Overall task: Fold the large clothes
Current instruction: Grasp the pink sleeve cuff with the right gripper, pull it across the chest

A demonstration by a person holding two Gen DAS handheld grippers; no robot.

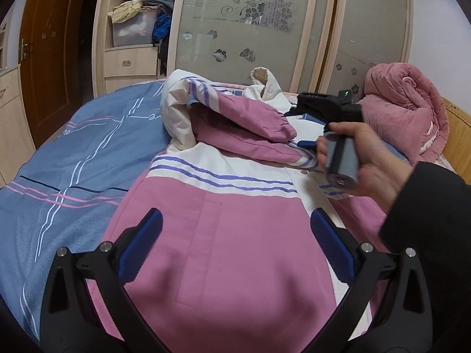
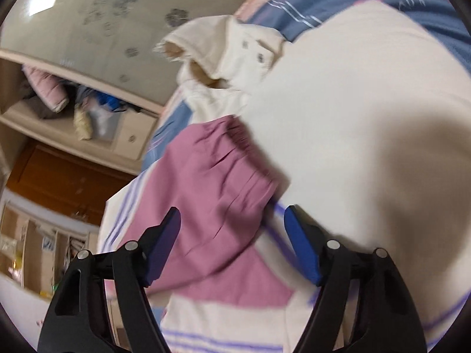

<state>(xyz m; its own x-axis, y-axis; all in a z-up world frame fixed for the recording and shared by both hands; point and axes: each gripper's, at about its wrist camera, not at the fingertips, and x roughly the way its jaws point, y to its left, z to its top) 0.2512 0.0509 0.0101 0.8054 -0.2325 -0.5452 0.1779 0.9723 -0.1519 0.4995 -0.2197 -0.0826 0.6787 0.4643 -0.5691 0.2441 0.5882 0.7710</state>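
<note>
**Jacket spread on the bed, both grippers open above it**

While the pink and white jacket (image 1: 223, 235) lies spread across the blue bedcover (image 1: 73, 158), the left gripper (image 1: 235, 241) hangs over its near pink panel with jaws wide apart and nothing between the blue pads. One pink sleeve (image 1: 250, 129) is folded across the chest of the garment, its gathered cuff pointing right. Farther off, the white hood (image 1: 265, 85) stands up near the far edge of the bed.

To the right in the left wrist view, a hand (image 1: 362, 158) in a dark sleeve grips the handle of the right gripper (image 2: 232, 247), which sits above the jacket just beyond the cuff. Seen from the right wrist camera, that gripper's jaws stand apart; the pink cuff (image 2: 223, 176) lies beneath and between the fingers, yet neither pad presses on it. This view is blurred.

A rolled pink quilt (image 1: 403, 106) rests at the far right of the bed. Behind the bed stands a wardrobe (image 1: 265, 23) with frosted flowered doors.
</note>
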